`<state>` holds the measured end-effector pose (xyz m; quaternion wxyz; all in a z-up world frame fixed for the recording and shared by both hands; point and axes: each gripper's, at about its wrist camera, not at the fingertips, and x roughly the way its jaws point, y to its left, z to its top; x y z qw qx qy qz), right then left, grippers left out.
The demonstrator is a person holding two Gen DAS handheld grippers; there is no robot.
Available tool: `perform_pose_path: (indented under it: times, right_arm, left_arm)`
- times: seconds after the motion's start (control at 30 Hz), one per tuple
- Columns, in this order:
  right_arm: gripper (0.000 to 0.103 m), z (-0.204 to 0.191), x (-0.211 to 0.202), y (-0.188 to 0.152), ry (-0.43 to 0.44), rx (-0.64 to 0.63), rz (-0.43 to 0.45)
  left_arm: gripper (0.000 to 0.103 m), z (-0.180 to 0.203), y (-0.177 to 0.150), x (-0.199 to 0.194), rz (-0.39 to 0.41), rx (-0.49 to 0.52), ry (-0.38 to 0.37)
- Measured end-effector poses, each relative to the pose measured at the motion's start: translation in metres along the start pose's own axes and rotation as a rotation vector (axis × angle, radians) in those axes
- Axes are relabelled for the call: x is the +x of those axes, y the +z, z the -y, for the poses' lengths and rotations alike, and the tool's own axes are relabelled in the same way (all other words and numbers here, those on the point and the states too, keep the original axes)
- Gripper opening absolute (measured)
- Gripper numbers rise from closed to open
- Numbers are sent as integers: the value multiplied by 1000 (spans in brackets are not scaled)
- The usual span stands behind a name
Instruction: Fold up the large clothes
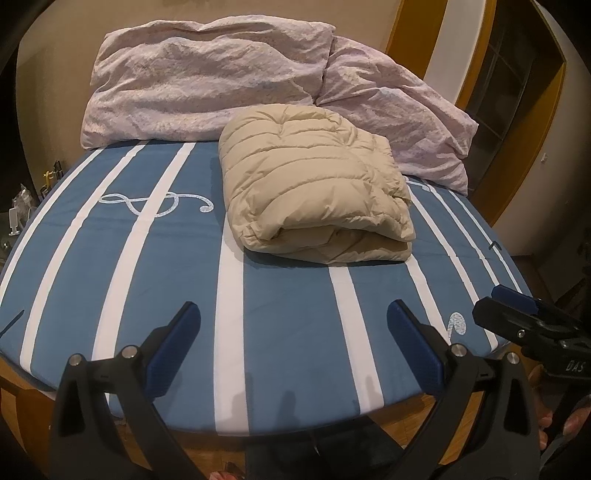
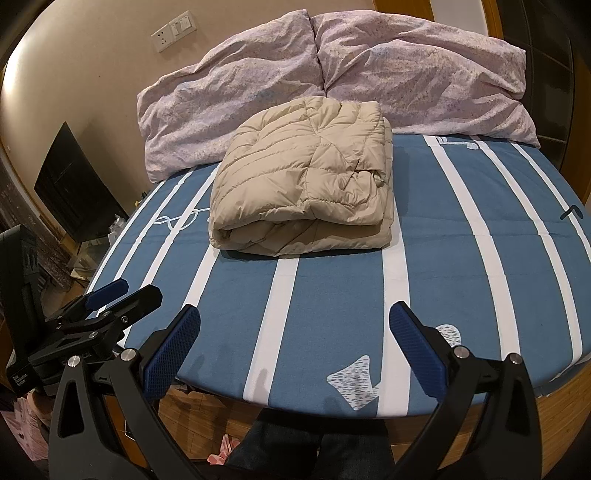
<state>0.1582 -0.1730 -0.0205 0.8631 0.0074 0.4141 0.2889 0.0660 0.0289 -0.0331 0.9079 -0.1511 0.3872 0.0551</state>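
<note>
While both tongs hang over the near edge of the bed (image 1: 155, 258), neither touches anything; the left tongs (image 1: 293, 321) stand spread wide with nothing between their blue pads, and the right tongs (image 2: 295, 321) are spread just the same; each points forward along the mattress, level with the other. Folded into a thick bundle, the beige quilted jacket (image 1: 314, 184) lies on the blue sheet with white stripes, well apart from both tongs and just in front of two pink crumpled pillows (image 1: 207, 81) against the beige wall. Only the right wrist view shows a wall socket and switch plate (image 2: 173, 31), a dark screen (image 2: 74, 184) to the left, and the person's dark trouser legs (image 2: 314, 450) below; the left wrist view alone shows fingers (image 1: 569, 421) beneath the right tongs.
</note>
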Motion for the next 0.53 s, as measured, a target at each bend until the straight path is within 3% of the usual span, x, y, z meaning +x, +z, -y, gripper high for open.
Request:
perform_pose_path:
  times: [0.53]
  right_arm:
    - [102, -1, 1, -1, 1, 1, -2]
  left_arm:
    - [101, -1, 0, 0, -1, -2, 3]
